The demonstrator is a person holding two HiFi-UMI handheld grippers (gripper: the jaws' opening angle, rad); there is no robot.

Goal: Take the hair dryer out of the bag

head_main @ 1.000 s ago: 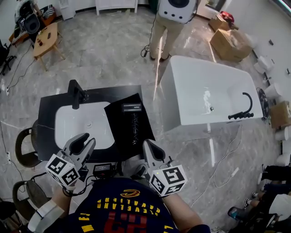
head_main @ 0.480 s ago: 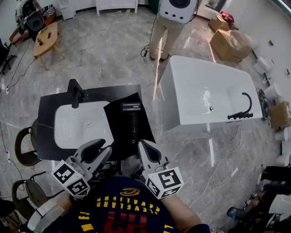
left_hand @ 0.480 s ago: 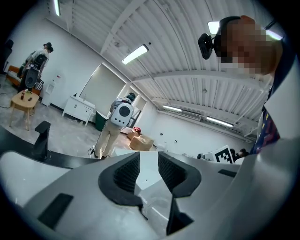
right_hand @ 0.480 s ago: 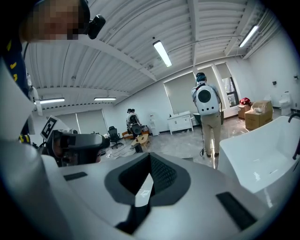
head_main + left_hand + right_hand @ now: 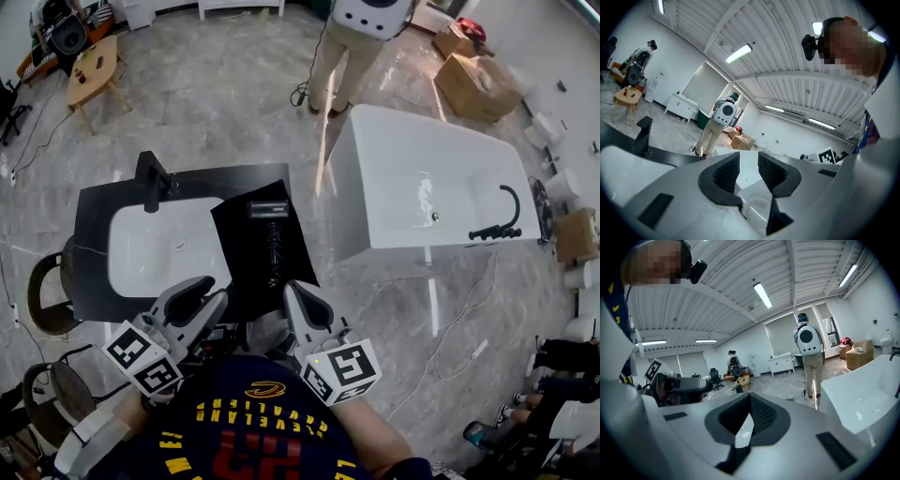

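Note:
A black bag [image 5: 264, 251] lies flat on the dark counter [image 5: 94, 208], just right of the white basin [image 5: 159, 248]. A grey label and a thin pattern show on it; no hair dryer can be made out. My left gripper [image 5: 208, 292] [image 5: 749, 169] hovers at the counter's near edge, short of the bag, open with nothing between its ribbed pads. My right gripper [image 5: 296, 294] [image 5: 748, 414] is beside it at the bag's near right corner, shut and empty. Neither touches the bag.
A black faucet [image 5: 150, 178] stands at the basin's far left. A white bathtub [image 5: 422, 187] sits to the right of the counter. A person [image 5: 342, 47] stands beyond it. Cardboard boxes [image 5: 473, 84] lie far right, a wooden table [image 5: 89, 75] far left, chairs [image 5: 42, 300] near left.
My left gripper has swung right and a little up, closer to the right gripper, and then held still. The right gripper and the bag have stayed put.

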